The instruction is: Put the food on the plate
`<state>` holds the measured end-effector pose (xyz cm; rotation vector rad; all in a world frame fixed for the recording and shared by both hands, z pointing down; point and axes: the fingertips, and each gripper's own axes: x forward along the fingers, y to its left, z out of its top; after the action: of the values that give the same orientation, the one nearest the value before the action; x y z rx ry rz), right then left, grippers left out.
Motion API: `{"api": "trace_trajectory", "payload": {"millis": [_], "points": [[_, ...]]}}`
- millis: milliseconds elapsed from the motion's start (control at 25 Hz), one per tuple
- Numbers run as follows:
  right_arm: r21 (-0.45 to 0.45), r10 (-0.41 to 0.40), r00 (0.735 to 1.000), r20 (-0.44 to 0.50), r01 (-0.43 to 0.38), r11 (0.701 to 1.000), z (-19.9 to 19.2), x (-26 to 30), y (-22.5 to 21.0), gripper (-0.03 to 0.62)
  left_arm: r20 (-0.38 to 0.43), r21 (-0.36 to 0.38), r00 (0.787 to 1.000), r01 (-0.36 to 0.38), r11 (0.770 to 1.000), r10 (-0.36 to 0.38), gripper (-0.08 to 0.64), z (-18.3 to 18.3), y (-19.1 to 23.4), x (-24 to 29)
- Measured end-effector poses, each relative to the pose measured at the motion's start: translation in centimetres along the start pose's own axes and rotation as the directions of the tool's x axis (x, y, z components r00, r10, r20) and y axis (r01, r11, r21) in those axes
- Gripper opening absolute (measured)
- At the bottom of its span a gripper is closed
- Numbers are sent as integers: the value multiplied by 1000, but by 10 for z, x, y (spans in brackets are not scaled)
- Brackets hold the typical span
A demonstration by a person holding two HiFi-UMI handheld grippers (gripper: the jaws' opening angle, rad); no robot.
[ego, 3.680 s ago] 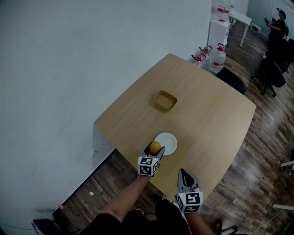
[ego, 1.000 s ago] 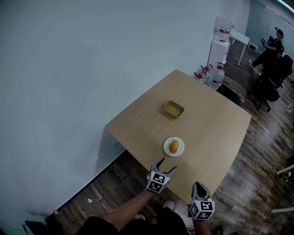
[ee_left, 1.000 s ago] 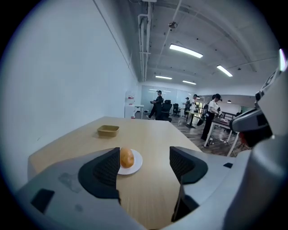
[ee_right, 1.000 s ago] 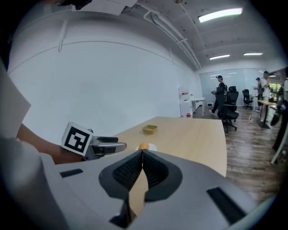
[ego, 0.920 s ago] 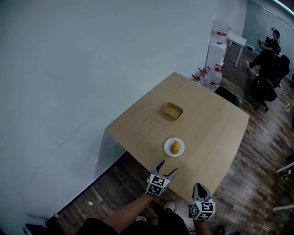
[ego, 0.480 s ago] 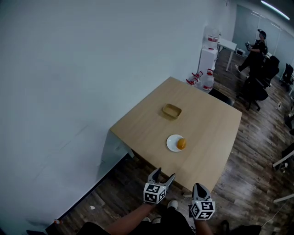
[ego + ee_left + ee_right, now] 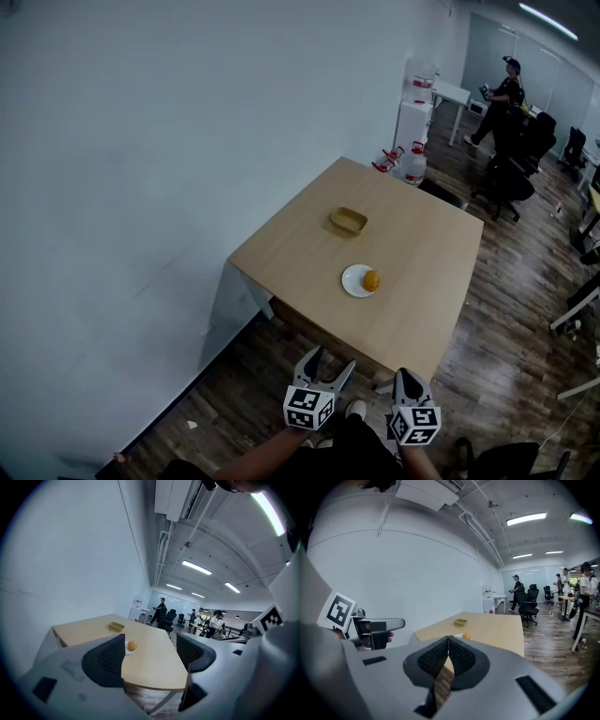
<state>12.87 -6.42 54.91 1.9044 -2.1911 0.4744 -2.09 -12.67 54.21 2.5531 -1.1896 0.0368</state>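
Orange food (image 7: 371, 280) is on the plate (image 7: 352, 280) but hard against its right rim, left gripper (image 7: 326, 364) jaws wide and empty, right gripper (image 7: 404, 377) jaws pressed together on nothing, both well apart from the table (image 7: 422, 239); my worry is that any table bump rolls it off.

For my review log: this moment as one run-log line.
food: on plate | left gripper: open, empty | right gripper: shut, empty | both away from table
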Motion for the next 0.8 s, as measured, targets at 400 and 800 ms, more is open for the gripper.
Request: {"api": "trace_trajectory", "payload": {"millis": [400,800], "points": [[-13,-21,993,115,22,1000,44,-58,30,60,84,28,992,95,995,-97,307,38,-45,-78],[-39,-29,990,138,35,999,39,-96,63,60,190,61,982,-22,998,10,23,49,-35,-122]]}}
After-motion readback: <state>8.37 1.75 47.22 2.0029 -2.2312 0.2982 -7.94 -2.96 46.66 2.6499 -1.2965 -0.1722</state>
